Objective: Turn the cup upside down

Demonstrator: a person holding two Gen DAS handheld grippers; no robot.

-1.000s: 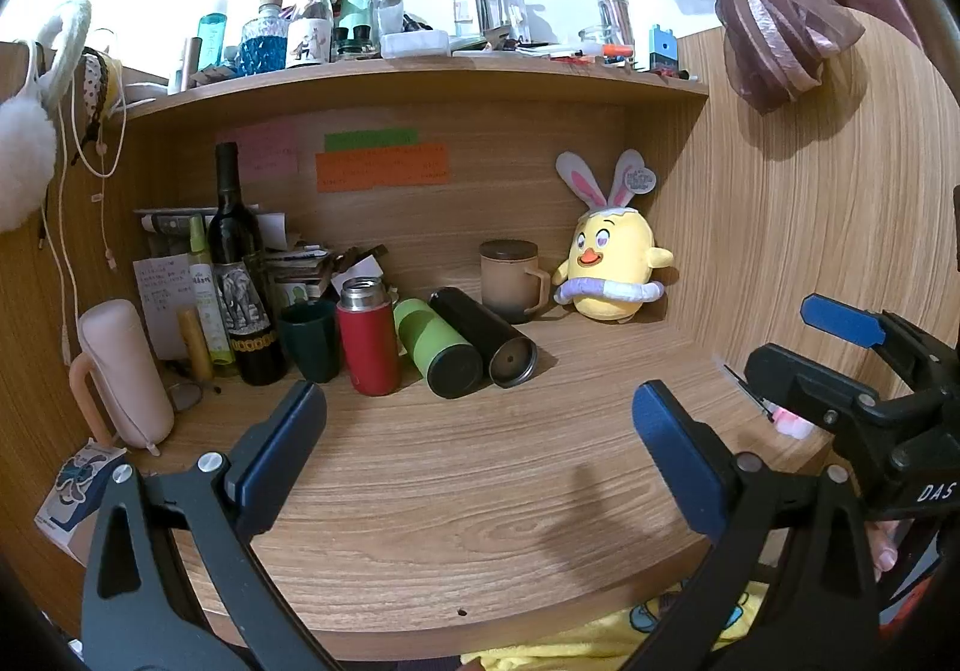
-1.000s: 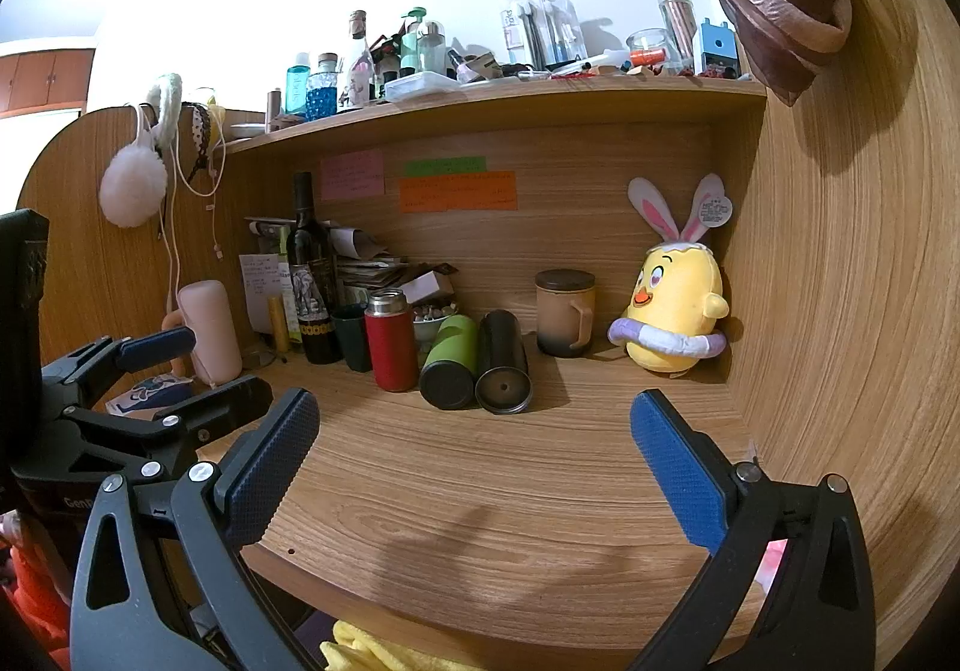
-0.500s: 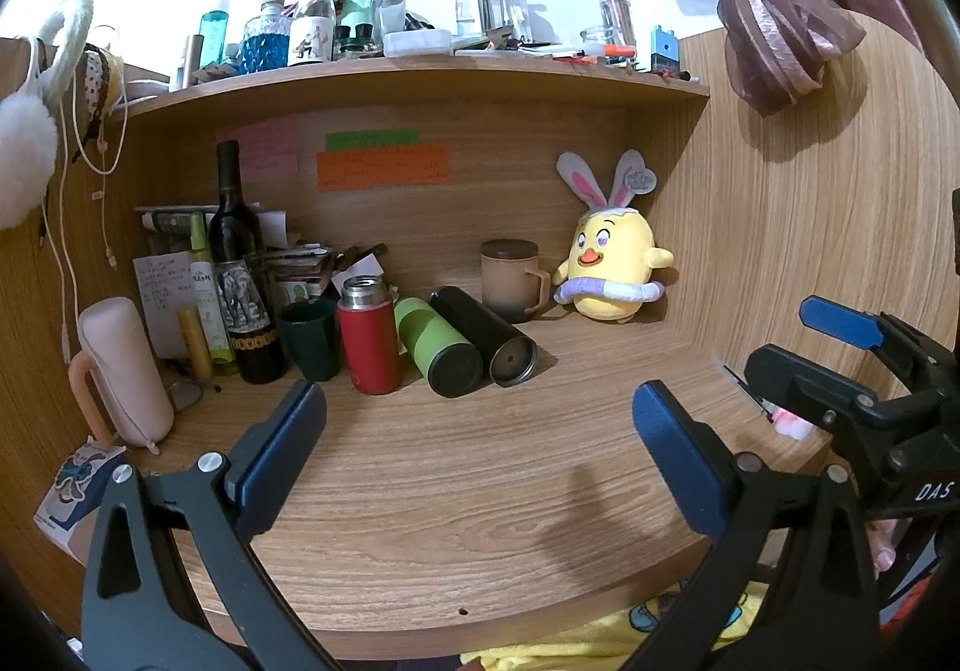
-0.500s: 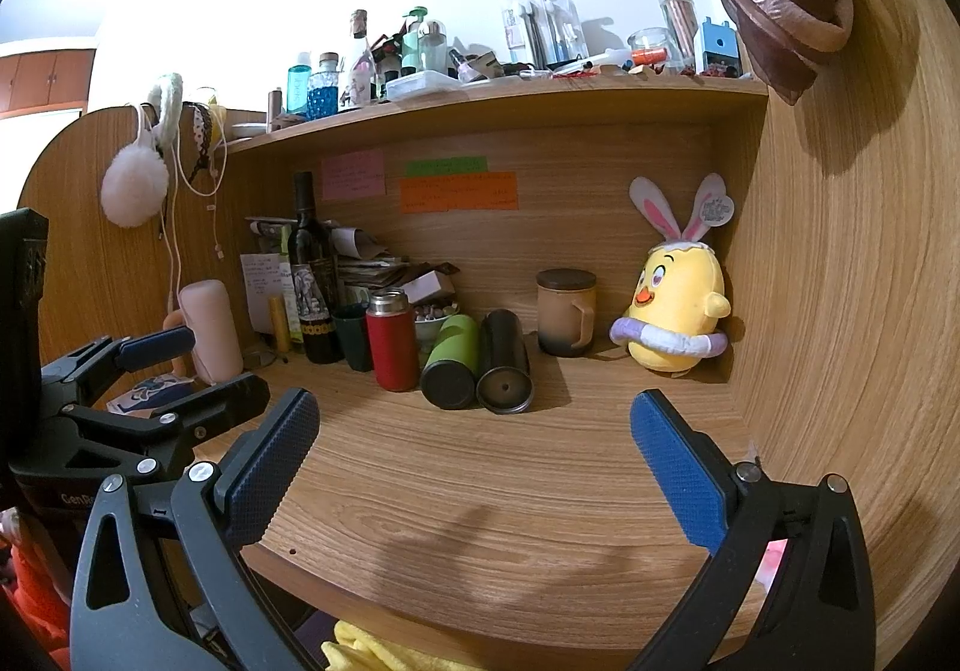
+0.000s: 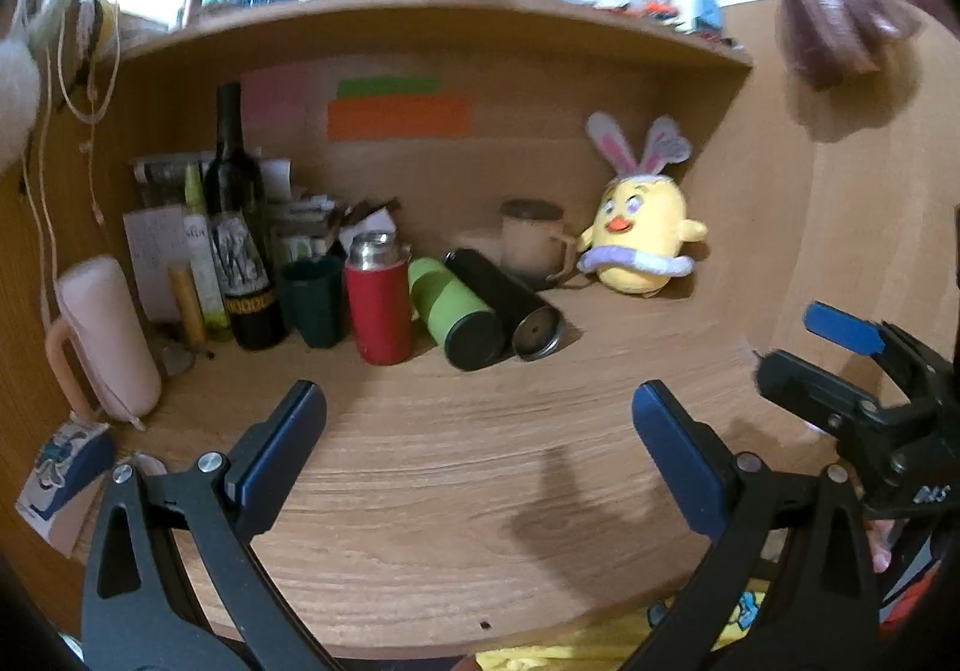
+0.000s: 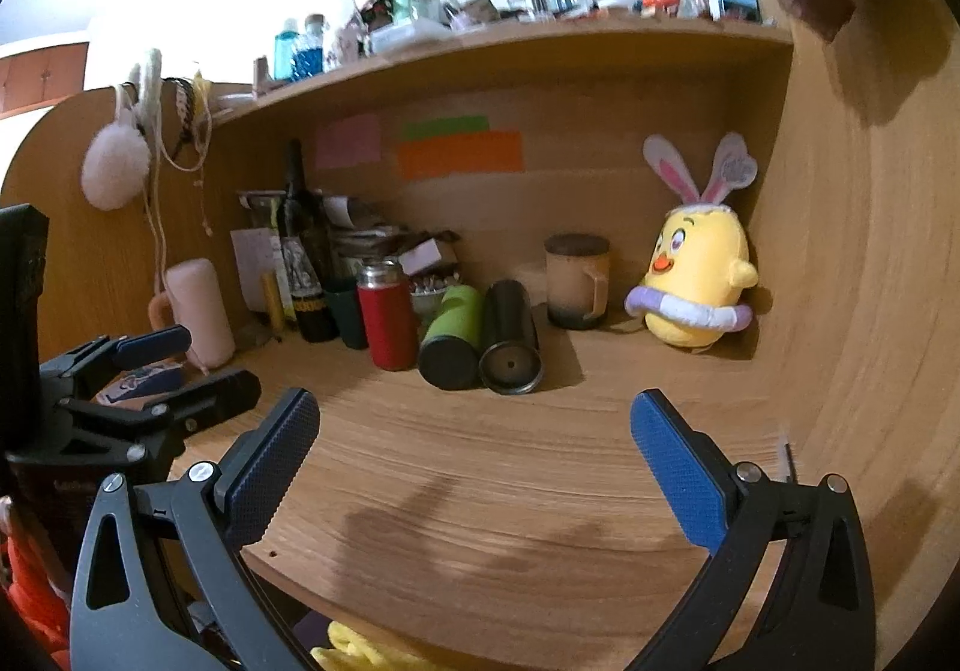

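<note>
Woodgrain desk (image 5: 456, 467) carries cylindrical beige mug (image 6: 575, 280), upright

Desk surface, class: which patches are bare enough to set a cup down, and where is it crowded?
Bare wood spans the front of the desk, from the open right tongs and left tongs up to the lying green tumbler and black tumbler. Crowded: the back left around the wine bottle, red thermos and dark green cup.

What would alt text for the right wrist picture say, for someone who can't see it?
An open gripper with two blue-padded fingers hovers over a wooden desk, holding nothing. At the back stand a tan mug, a yellow chick toy, a red flask and two tumblers lying down.
</note>
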